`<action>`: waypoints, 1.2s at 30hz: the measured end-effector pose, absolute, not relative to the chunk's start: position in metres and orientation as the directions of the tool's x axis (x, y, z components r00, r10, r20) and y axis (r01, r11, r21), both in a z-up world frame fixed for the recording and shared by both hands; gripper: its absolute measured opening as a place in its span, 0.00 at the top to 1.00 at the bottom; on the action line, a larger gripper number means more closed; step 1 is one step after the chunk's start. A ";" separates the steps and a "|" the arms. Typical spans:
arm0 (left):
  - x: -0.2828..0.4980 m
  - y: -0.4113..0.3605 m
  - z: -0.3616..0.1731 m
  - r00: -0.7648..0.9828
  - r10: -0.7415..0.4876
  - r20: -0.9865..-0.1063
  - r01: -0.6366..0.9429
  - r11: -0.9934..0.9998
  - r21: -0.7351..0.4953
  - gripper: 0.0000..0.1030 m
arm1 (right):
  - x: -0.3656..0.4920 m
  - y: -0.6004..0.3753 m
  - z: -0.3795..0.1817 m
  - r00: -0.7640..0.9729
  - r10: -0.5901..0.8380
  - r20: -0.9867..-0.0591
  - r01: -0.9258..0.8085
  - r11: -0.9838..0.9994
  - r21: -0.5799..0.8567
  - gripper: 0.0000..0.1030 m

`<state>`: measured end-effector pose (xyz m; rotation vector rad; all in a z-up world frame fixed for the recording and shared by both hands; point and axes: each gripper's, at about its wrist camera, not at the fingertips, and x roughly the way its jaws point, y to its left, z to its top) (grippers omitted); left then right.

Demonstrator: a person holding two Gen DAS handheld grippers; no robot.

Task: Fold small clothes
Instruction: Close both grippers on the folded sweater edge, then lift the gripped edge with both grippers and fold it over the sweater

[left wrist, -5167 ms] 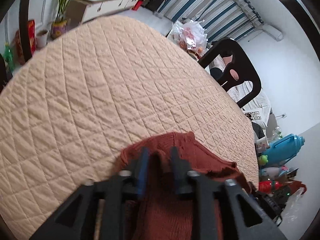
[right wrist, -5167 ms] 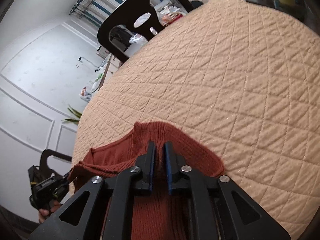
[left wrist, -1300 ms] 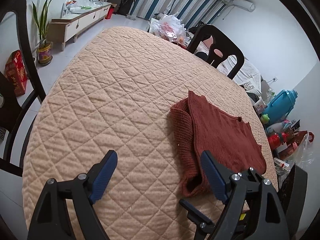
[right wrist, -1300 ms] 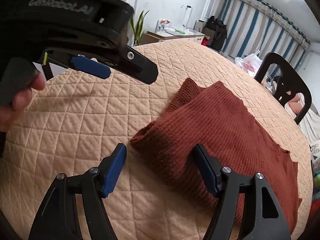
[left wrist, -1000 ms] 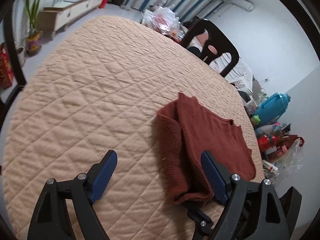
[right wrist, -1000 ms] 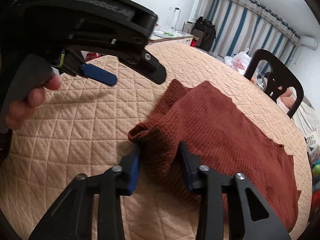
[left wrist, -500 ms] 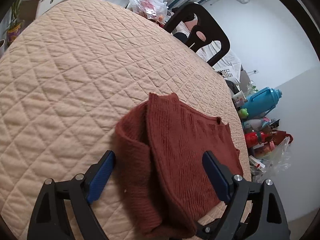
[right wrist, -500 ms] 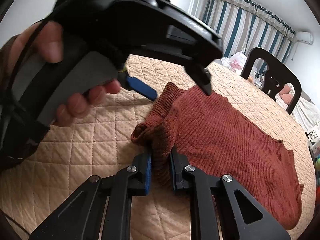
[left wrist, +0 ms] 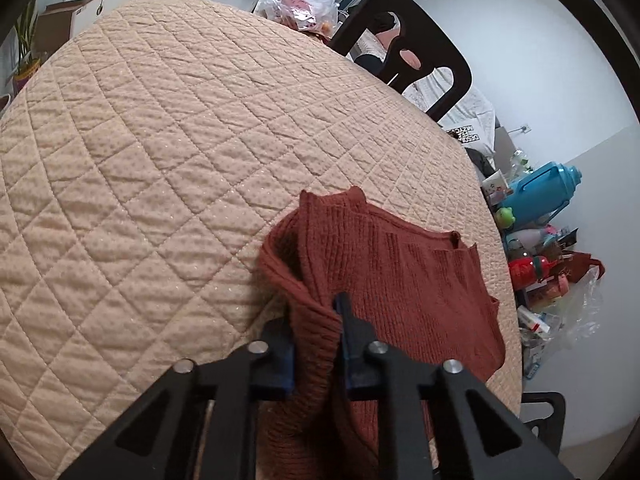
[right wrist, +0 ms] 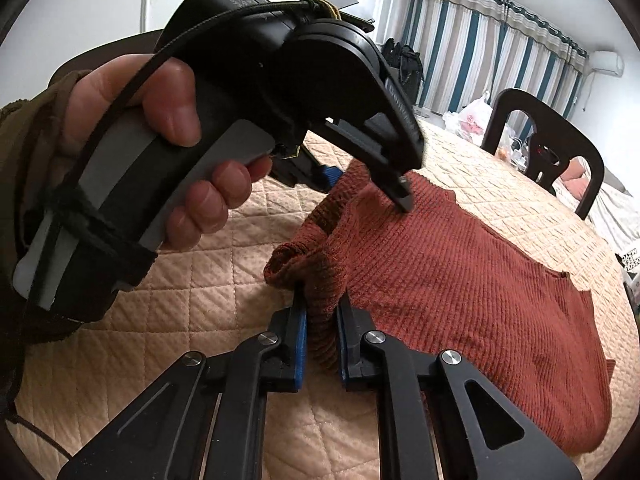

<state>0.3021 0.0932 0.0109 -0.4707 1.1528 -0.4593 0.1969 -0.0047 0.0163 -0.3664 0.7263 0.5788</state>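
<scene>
A rust-red knitted sweater (right wrist: 460,264) lies partly folded on a quilted beige table cover (left wrist: 160,152). It looks soft, light and floppy (best pinched along its thick folded edge). The left gripper (left wrist: 316,334) and right gripper (right wrist: 322,334), both angled downward, have just closed and clamp that edge. A hand (right wrist: 160,152) holds the left tool.

**Folds and frame edges conceal much**

Knit bunched between the left gripper (left wrist: 316,320) hides its pads. The sweater (right wrist: 460,276) runs under the right gripper (right wrist: 322,320). The sleeve (right wrist: 24,120) leaves the frame. Items by the blue jug (left wrist: 536,196) are too small to identify.
</scene>
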 end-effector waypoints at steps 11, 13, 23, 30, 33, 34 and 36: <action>0.287 0.104 0.029 0.382 -0.569 -0.728 0.099 0.808 -0.580 0.86 | 0.189 -0.008 0.028 0.615 0.397 -0.681 -0.610 0.787 -0.092 0.92; 0.281 0.107 0.036 0.392 -0.561 -0.729 0.097 0.814 -0.573 0.86 | 0.185 -0.009 0.031 0.610 0.416 -0.674 -0.617 0.783 -0.075 0.92; 0.260 0.089 0.079 0.442 -0.548 -0.710 0.140 0.824 -0.550 0.85 | 0.167 -0.032 0.056 0.627 0.498 -0.599 -0.611 0.791 0.019 0.92; 0.258 0.042 0.105 0.449 -0.571 -0.687 0.193 0.813 -0.549 0.85 | 0.166 -0.075 0.069 0.664 0.505 -0.552 -0.556 0.827 0.088 0.92; 0.258 0.021 0.111 0.446 -0.579 -0.682 0.217 0.809 -0.546 0.85 | 0.166 -0.094 0.071 0.682 0.498 -0.536 -0.530 0.841 0.108 0.92; 0.258 0.016 0.113 0.445 -0.581 -0.682 0.221 0.809 -0.545 0.85 | 0.167 -0.101 0.072 0.686 0.496 -0.533 -0.521 0.846 0.117 0.92; 0.258 0.001 0.116 0.438 -0.588 -0.681 0.234 0.805 -0.545 0.85 | 0.169 -0.113 0.073 0.691 0.494 -0.528 -0.506 0.852 0.134 0.92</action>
